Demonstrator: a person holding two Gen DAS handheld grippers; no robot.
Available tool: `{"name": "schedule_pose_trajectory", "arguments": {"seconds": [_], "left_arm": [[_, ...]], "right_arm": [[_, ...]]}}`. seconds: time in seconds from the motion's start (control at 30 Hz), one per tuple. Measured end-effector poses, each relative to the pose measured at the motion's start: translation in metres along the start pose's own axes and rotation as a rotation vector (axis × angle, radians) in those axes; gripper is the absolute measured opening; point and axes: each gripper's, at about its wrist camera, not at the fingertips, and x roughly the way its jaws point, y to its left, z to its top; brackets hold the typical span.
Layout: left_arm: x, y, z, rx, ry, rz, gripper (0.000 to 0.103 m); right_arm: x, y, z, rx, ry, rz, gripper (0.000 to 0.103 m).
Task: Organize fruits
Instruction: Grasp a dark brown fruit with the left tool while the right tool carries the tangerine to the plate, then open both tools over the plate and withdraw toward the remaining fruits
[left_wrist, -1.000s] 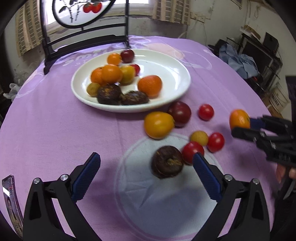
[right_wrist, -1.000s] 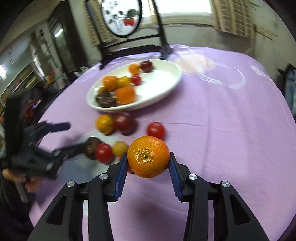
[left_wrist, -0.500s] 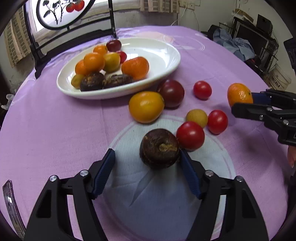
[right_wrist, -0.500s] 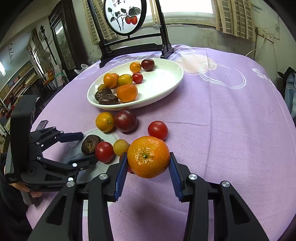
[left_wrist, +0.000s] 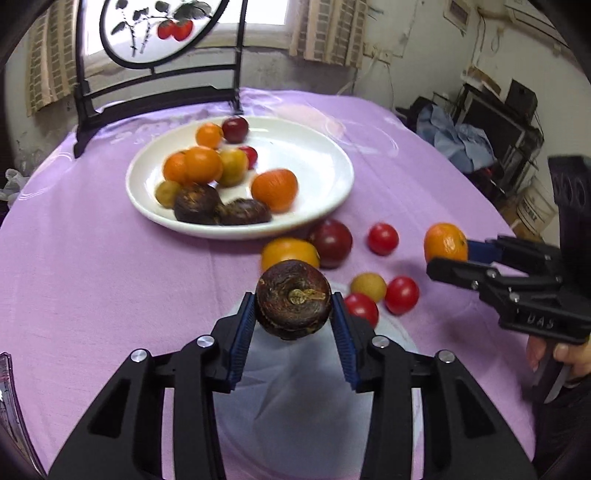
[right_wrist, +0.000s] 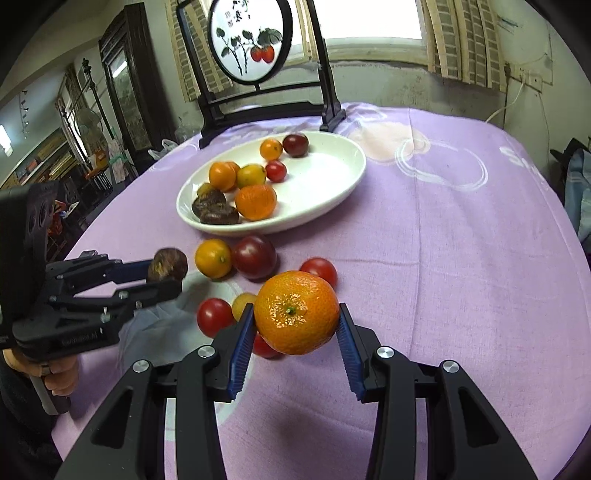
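Observation:
My left gripper (left_wrist: 293, 308) is shut on a dark brown round fruit (left_wrist: 293, 299) and holds it above the purple cloth. My right gripper (right_wrist: 296, 321) is shut on an orange mandarin (right_wrist: 296, 312), also lifted. Each gripper shows in the other's view: the right gripper (left_wrist: 448, 256) at the right, the left gripper (right_wrist: 164, 273) at the left. The white plate (left_wrist: 314, 162) holds several fruits: oranges, dark brown fruits, small red ones. Loose on the cloth lie an orange fruit (left_wrist: 290, 253), a dark red tomato (left_wrist: 332, 242), red tomatoes (left_wrist: 383, 238) and a yellow one (left_wrist: 368, 286).
A black wooden stand with a round painted panel (left_wrist: 159, 26) stands behind the plate. A white circle pattern (left_wrist: 303, 406) marks the cloth under my left gripper. Clutter and boxes (left_wrist: 495, 133) lie beyond the table's right edge.
My left gripper closed on the dark brown fruit and lifted it off the cloth. My right gripper kept hold of the mandarin and stayed roughly in place.

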Motion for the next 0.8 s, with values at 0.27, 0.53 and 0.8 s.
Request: {"name": "schedule_pose_trajectory", "arguments": {"seconds": [0.27,0.53,0.8], "left_arm": [[-0.019,0.015,0.017,-0.088,-0.072,0.055,0.04],[-0.029,0.013,0.057,-0.067,-0.118,0.075,0.04],[0.018,0.018,0.092,-0.13,-0.072,0.078,0.04]], "right_arm": [[-0.01,0.014,0.01,-0.026,-0.091,0.001,0.044],[-0.011,0.033,0.053,-0.087,-0.14,-0.027,0.044],[0.035,0.027,0.095,-0.06,-0.123,-0.059,0.044]]}}
